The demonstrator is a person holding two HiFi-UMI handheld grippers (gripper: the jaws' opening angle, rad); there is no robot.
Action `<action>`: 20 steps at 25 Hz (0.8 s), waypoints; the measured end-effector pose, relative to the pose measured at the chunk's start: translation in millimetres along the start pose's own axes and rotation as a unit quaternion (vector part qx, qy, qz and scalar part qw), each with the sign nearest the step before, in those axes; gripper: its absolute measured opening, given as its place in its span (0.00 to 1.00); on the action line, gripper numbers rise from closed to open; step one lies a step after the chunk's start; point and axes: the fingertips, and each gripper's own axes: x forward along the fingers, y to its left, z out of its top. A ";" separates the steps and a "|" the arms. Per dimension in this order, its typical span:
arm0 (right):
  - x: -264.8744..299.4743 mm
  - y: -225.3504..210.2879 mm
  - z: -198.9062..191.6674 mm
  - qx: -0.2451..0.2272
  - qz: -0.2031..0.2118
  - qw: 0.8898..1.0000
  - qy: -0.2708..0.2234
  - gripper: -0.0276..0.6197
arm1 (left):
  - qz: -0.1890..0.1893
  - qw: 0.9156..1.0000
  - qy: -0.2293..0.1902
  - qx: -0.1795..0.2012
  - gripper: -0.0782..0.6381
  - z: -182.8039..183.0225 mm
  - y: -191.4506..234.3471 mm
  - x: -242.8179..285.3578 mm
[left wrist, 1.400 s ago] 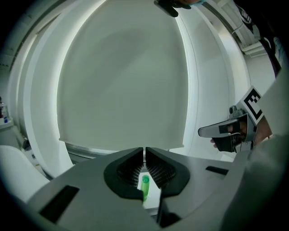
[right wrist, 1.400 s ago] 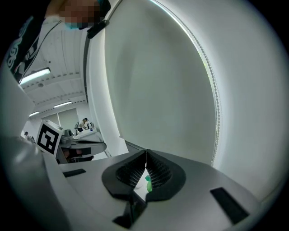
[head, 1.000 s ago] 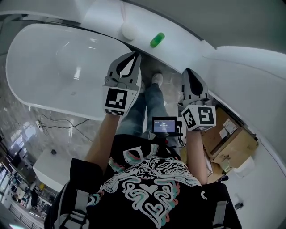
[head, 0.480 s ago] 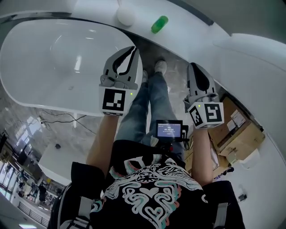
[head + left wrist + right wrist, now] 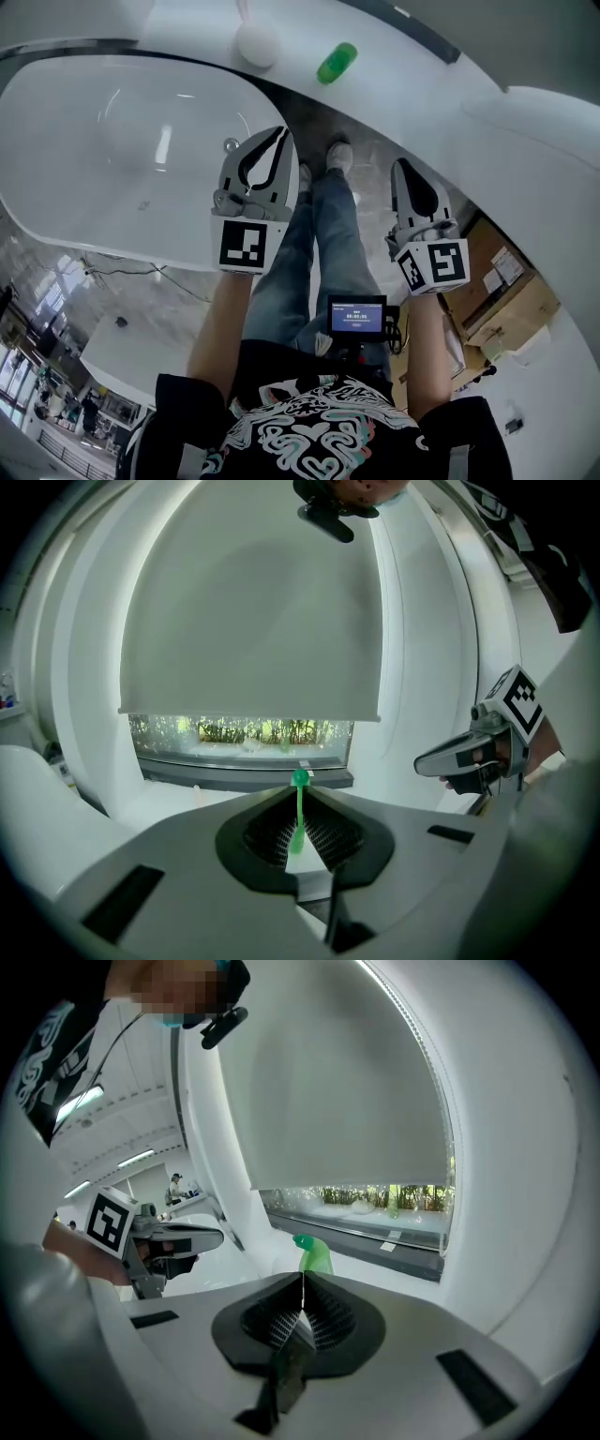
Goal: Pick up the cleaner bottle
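The green cleaner bottle (image 5: 336,62) stands on the white ledge (image 5: 412,70) behind the bathtub, far ahead of both grippers. My left gripper (image 5: 278,139) is shut and holds nothing; in the left gripper view (image 5: 300,794) the bottle (image 5: 300,780) shows as a green sliver just past the closed tips. My right gripper (image 5: 401,170) is also shut and empty; in the right gripper view (image 5: 303,1281) the bottle (image 5: 315,1253) rises right behind the tips. Each gripper shows in the other's view, the right gripper (image 5: 469,757) and the left gripper (image 5: 178,1239).
A large white bathtub (image 5: 103,159) fills the left. A white round object (image 5: 257,42) sits on the ledge left of the bottle. Cardboard boxes (image 5: 502,300) lie at the right. A small screen (image 5: 356,316) hangs at the person's waist; legs and shoes stand below the grippers.
Both grippers have come down and sit lower in the head view. Their jaws stayed shut. The bottle has not moved on the ledge.
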 end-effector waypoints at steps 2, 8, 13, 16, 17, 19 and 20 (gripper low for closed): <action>3.4 -2.6 -8.0 -0.002 0.002 1.000 0.000 0.08 | 0.006 1.000 -0.003 -0.004 0.15 -5.4 1.5 3.0; 9.7 0.5 -33.9 -0.005 0.012 1.000 -0.001 0.08 | 0.011 1.000 0.009 -0.008 0.15 -34.4 1.1 3.0; 16.6 -3.1 -40.6 -0.016 0.009 1.000 -0.006 0.08 | 0.012 1.000 0.017 -0.014 0.15 -50.8 -1.8 5.1; 19.6 -7.3 -41.1 -0.018 0.004 1.000 -0.010 0.08 | 0.007 1.000 0.022 -0.005 0.15 -56.3 -5.0 7.0; 21.4 -7.9 -40.6 -0.020 0.002 1.000 -0.011 0.08 | 0.005 1.000 0.024 -0.002 0.15 -58.0 -4.9 7.7; 27.0 -6.4 -39.5 -0.027 -0.002 1.000 -0.012 0.08 | 0.004 1.000 0.027 -0.004 0.15 -62.0 -1.2 8.7; 29.7 -4.7 -39.4 -0.030 -0.002 0.999 -0.012 0.08 | 0.003 1.000 0.028 -0.005 0.15 -64.0 1.2 8.9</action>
